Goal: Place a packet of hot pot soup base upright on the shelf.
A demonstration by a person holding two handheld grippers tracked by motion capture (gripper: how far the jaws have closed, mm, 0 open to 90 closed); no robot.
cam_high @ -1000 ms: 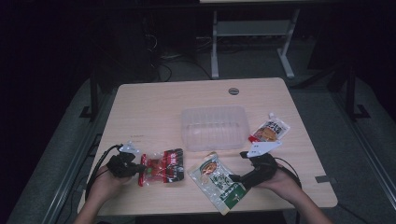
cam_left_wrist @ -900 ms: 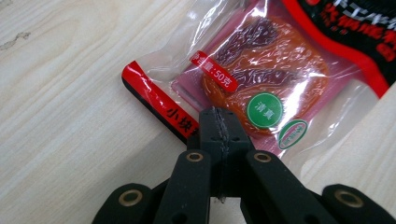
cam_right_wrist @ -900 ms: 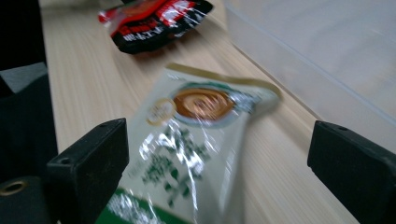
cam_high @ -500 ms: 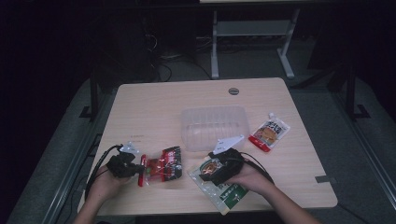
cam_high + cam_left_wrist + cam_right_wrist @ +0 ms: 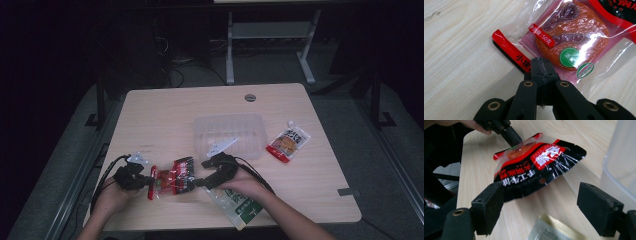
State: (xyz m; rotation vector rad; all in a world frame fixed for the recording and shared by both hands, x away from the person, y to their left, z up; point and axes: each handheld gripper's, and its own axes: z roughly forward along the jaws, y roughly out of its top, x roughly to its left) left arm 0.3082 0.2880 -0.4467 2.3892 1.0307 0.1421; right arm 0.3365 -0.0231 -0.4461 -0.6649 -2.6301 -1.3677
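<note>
A dark room surrounds a pale wooden table (image 5: 165, 115). Your left gripper (image 5: 541, 65) has its jaws pressed together on the clear sealed edge of a red-and-black snack packet (image 5: 172, 180), which lies near the table's front edge, its far end lifted slightly. Your right gripper (image 5: 540, 202) faces that far end with its jaws spread; they have just been closing, with the black end of the packet ahead of them and not yet touched. If they shut now, they may close on air or crumple the film. A hard pull could slip the thin seal from your left gripper. A green pouch (image 5: 239, 204) lies under your right hand, and a clear plastic tray (image 5: 230, 130) stands just beyond.
</note>
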